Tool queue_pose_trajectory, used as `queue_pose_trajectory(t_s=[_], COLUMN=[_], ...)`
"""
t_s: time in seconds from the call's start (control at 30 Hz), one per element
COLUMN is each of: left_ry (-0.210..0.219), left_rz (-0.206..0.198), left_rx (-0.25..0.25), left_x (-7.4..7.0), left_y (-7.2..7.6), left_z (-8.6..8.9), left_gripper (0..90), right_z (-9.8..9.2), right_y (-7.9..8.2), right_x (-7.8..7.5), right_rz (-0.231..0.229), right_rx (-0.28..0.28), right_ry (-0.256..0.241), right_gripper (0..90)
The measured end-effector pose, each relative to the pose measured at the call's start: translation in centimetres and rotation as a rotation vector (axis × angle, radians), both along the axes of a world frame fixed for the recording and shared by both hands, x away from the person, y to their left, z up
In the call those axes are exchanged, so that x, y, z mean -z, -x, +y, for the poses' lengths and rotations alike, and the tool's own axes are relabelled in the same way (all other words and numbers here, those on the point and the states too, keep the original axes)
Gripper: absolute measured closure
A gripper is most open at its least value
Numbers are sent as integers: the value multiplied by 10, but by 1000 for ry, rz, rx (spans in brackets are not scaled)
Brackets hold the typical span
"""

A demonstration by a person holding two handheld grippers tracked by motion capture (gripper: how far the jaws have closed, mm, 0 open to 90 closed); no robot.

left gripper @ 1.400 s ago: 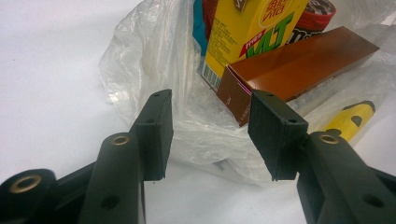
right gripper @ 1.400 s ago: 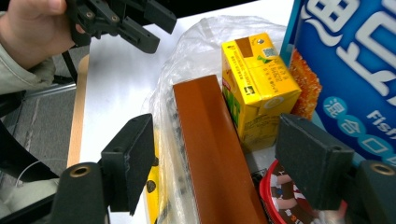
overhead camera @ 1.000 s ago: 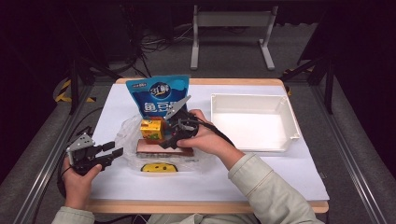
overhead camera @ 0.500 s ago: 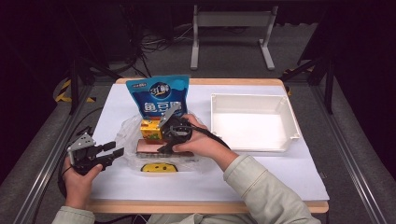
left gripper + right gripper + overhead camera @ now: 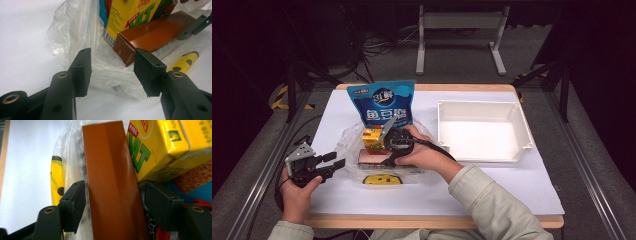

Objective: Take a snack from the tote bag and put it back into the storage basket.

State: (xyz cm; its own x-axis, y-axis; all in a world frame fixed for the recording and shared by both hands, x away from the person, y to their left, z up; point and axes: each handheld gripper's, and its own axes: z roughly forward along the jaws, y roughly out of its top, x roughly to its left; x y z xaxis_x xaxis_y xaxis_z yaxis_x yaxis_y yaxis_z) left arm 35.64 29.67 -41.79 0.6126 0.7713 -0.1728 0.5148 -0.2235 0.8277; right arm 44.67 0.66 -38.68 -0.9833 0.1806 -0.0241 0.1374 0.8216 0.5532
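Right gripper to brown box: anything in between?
Nothing solid. The right gripper has open jaws either side of the brown box; thin clear plastic bag lies along one side, the yellow drink carton beside the other.

Pale green sleeves [image 5: 492, 200], black two-jaw tool [image 5: 112, 72] — brass-ringed screw holes, grey three-cornered plate [image 5: 298, 152]

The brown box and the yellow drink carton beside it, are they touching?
Touching. In the right gripper view the yellow drink carton leans against the long side of the brown box, with no gap between them.
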Motion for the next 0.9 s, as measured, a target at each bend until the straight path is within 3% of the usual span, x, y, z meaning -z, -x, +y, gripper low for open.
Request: queue_pose_trajectory(t_s=[0.2, 0.63, 0.9], left_ry=[-3, -8, -8], left_rz=[2, 0, 2], left_rx=[3, 6, 7], left_x=[0, 0, 1], left_y=[0, -1, -1], left_z=[0, -1, 0], left_gripper=[489, 488, 487], right_z=[2, 6, 10], right_y=[-1, 1, 3], right_x=[3, 5, 11], right_rz=[18, 41, 54], right_rx=[-6, -27, -50], right_ry=[38, 68, 127], right_gripper=[392, 397, 396])
